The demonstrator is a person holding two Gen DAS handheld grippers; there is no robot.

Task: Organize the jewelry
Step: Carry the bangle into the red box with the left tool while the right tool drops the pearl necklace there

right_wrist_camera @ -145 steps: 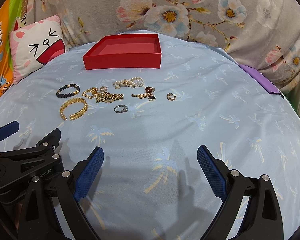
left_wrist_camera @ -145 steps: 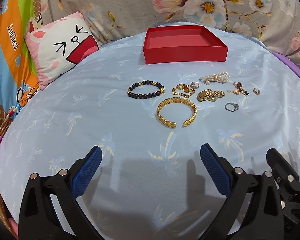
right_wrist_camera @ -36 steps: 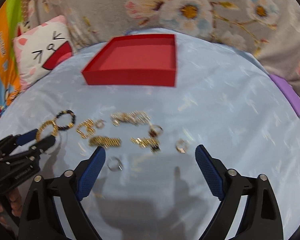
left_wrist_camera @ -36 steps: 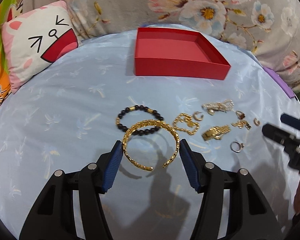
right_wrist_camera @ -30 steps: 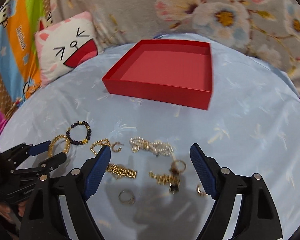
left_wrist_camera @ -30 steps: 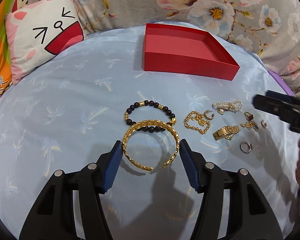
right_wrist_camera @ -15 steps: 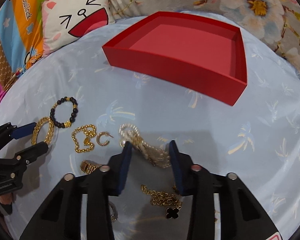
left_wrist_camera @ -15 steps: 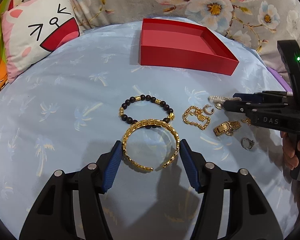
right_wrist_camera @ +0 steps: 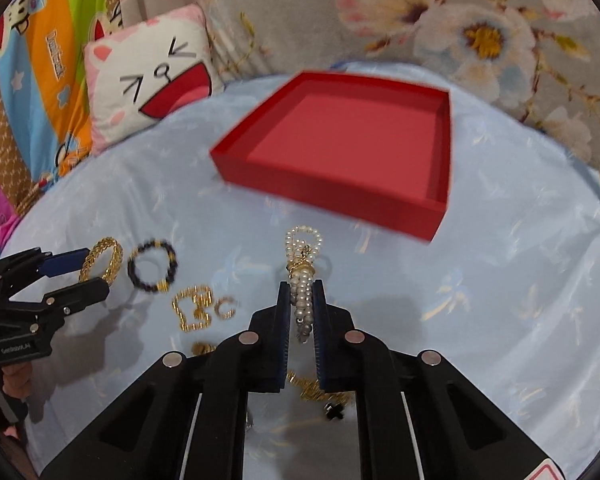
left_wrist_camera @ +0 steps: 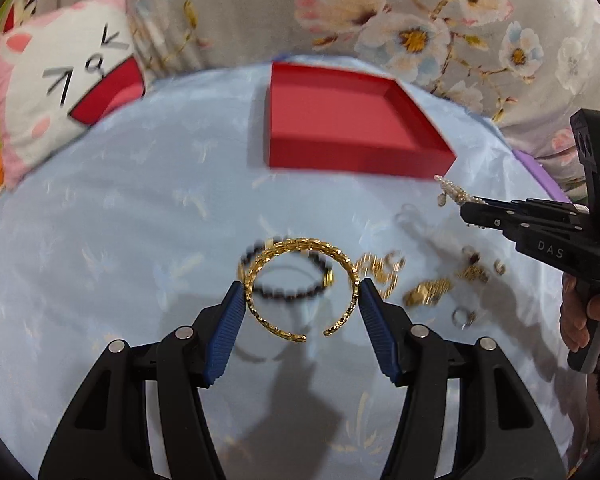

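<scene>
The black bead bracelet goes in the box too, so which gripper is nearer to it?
Left. The left gripper, holding the gold bangle, is right beside the black bead bracelet; the right gripper, clamping the pearl bracelet, sits farther off.

My left claw (left_wrist_camera: 302, 298) has raised the gold bangle (left_wrist_camera: 300, 280) off the bed; my right claw (right_wrist_camera: 301, 308) has closed on the pearl strand (right_wrist_camera: 303, 276) and lifted it.

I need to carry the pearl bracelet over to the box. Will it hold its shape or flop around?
Probably floppy: the pearl bracelet is multi-strand beads, bunched flat between the right tool's pads. Its free loop likely swings in transit. Round beads may slip, so keep the pinch firm until over the red box.
</scene>
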